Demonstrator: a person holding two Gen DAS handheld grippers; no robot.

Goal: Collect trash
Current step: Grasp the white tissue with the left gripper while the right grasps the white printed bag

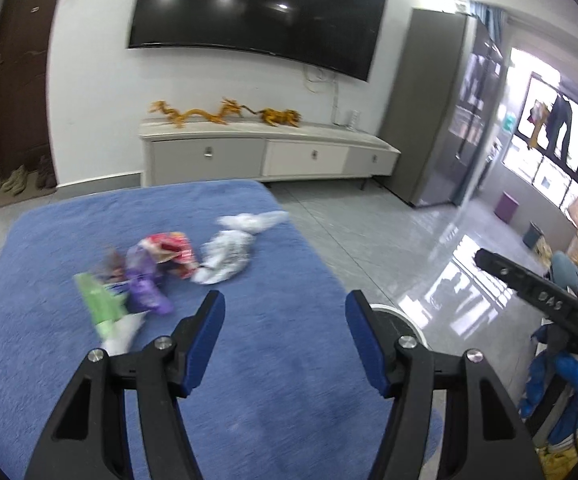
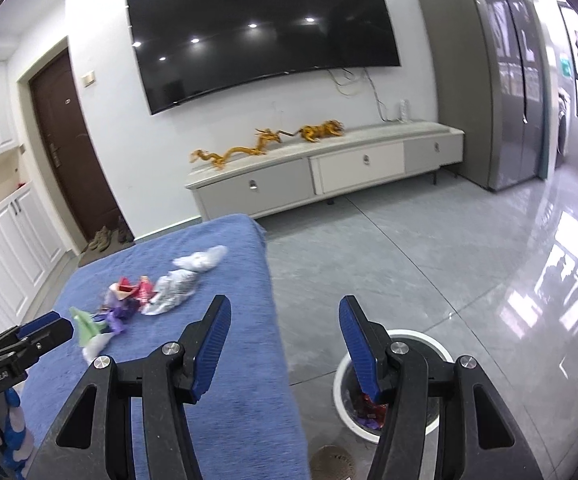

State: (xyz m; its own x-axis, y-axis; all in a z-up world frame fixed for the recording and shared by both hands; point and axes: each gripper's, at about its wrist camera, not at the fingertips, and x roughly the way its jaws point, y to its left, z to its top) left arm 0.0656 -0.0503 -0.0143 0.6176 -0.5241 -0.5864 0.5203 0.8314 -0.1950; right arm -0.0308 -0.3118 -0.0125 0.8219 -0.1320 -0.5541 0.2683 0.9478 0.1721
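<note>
Several pieces of trash lie on a blue cloth-covered table [image 1: 249,360]: a white crumpled bag [image 1: 225,258], a red wrapper [image 1: 171,246], a purple wrapper [image 1: 147,288] and a green wrapper [image 1: 99,300]. They also show in the right wrist view: the white bag [image 2: 175,288], the red wrapper [image 2: 137,288], the green wrapper [image 2: 85,326]. My left gripper [image 1: 285,304] is open and empty above the table, right of the trash. My right gripper [image 2: 285,312] is open and empty over the table's right edge, above a white bin [image 2: 343,376] holding some wrappers.
A white TV cabinet [image 2: 329,168] with golden dragon figures stands under a wall TV [image 2: 257,32]. A grey fridge [image 2: 501,80] is at the right. The floor is grey tile. The left gripper shows at the lower left of the right wrist view [image 2: 45,332].
</note>
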